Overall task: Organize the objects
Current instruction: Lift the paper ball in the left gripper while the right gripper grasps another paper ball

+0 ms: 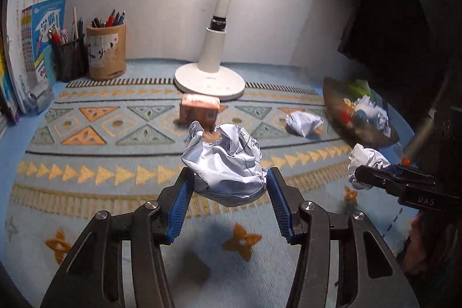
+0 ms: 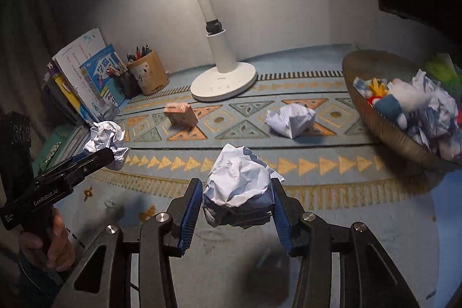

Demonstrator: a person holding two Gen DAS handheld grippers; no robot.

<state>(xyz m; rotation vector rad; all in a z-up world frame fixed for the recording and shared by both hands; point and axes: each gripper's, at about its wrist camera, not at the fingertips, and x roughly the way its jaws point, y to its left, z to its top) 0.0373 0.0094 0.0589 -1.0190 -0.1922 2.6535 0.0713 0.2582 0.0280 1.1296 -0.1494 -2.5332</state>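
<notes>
Above patterned mat (image 1: 86, 163): left gripper (image 1: 229, 184) holding crumpled paper ball (image 1: 225, 163), right gripper (image 2: 235, 199) clamping second paper wad (image 2: 239, 186). Both lifted off mat, basket (image 2: 375, 132) at right. Paper looking light, soft, crushable; gripping across middle is seeming best.

Left gripper (image 1: 229, 181) and right gripper (image 2: 235, 192): black angular linkage arms, silver round screws, ribbed blue finger pads (image 1: 181, 210); white "GenRobot.AI" lettering on the left one's body.
</notes>
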